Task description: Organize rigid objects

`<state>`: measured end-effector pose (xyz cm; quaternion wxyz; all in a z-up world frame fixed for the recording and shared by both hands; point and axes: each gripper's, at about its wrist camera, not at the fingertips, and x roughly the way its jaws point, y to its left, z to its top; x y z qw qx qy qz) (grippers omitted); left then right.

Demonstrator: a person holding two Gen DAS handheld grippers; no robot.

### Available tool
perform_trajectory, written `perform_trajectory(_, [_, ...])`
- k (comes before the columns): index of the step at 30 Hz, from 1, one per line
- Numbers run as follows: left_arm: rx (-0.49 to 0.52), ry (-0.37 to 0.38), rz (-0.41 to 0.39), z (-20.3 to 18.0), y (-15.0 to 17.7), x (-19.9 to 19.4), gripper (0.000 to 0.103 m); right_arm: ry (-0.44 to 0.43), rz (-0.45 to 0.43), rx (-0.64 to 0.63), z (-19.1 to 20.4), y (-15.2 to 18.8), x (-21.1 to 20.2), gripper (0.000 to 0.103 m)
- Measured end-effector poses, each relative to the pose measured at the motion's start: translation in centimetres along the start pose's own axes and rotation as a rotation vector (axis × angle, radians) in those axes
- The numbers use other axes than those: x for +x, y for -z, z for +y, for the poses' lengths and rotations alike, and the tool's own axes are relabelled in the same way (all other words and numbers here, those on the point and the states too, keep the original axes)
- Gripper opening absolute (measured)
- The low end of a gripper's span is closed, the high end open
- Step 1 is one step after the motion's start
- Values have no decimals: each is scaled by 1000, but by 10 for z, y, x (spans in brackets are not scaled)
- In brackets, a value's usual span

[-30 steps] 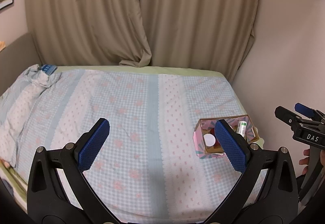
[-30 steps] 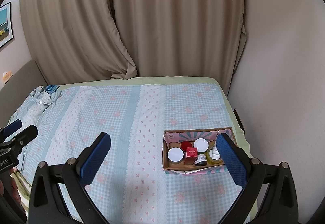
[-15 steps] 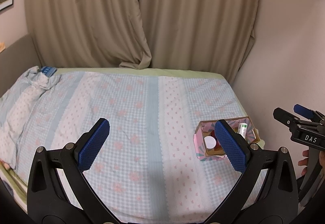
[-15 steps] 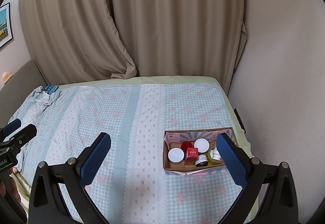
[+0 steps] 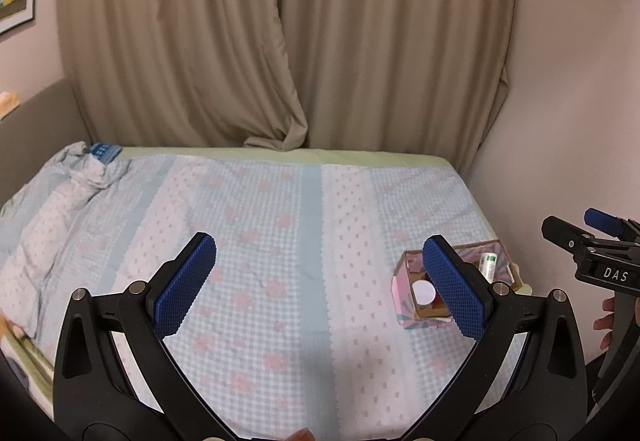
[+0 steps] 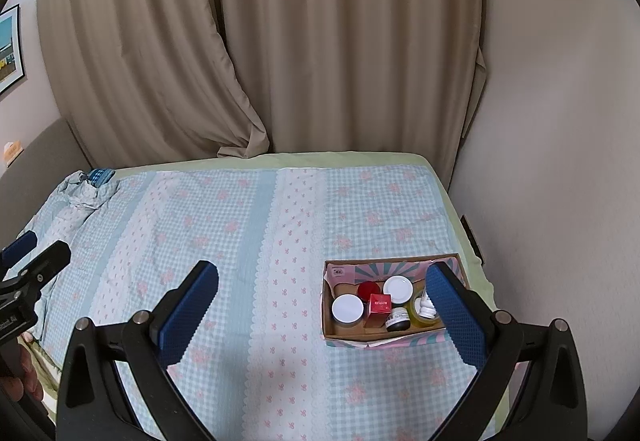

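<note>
A small cardboard box (image 6: 340, 335) with a pink and teal outside sits on the bed at the right. It holds two white-lidded jars (image 6: 347, 308), a red jar (image 6: 368, 289), a red carton (image 6: 379, 307), a dark bottle (image 6: 397, 319) and a yellow bottle (image 6: 422, 312). My right gripper (image 6: 322, 315) is open and empty, raised above the bed, its right finger in front of the box's right end. My left gripper (image 5: 320, 281) is open and empty; the box (image 5: 402, 301) shows behind its right finger. The right gripper also shows in the left wrist view (image 5: 592, 245).
The bed (image 6: 240, 225) has a blue checked cover with pink flowers. A crumpled cloth and a blue item (image 6: 100, 173) lie at the far left corner. Beige curtains (image 6: 320, 41) hang behind. A wall (image 6: 560, 161) runs along the right side.
The left wrist view has shifted slightly, so the box sits a little lower beside its right finger. The right gripper and box contents look unchanged.
</note>
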<state>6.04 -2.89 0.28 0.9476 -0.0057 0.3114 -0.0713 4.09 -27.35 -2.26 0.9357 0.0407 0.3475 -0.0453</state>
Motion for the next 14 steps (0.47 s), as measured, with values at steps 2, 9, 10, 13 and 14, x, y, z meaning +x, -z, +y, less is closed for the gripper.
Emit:
perform_trajectory(2, [-1, -10, -13, 1, -2, -2, 103, 1, -1, 3, 1, -1, 1, 103])
perform_trajectory(9, [-10, -23, -17, 11, -6, 1, 103, 2, -6, 17, 6, -7, 9, 103])
perform_trajectory(10, [-10, -9, -15, 14, -6, 4, 103, 2, -4, 22, 7, -8, 11, 103])
perform_trajectory(13, [-11, 8, -14, 20, -6, 8, 103, 7, 1, 33, 8, -10, 19, 103])
perform_trajectory(14, [-8, 11, -5, 22, -6, 11, 103, 9, 6, 35, 9, -11, 23, 103])
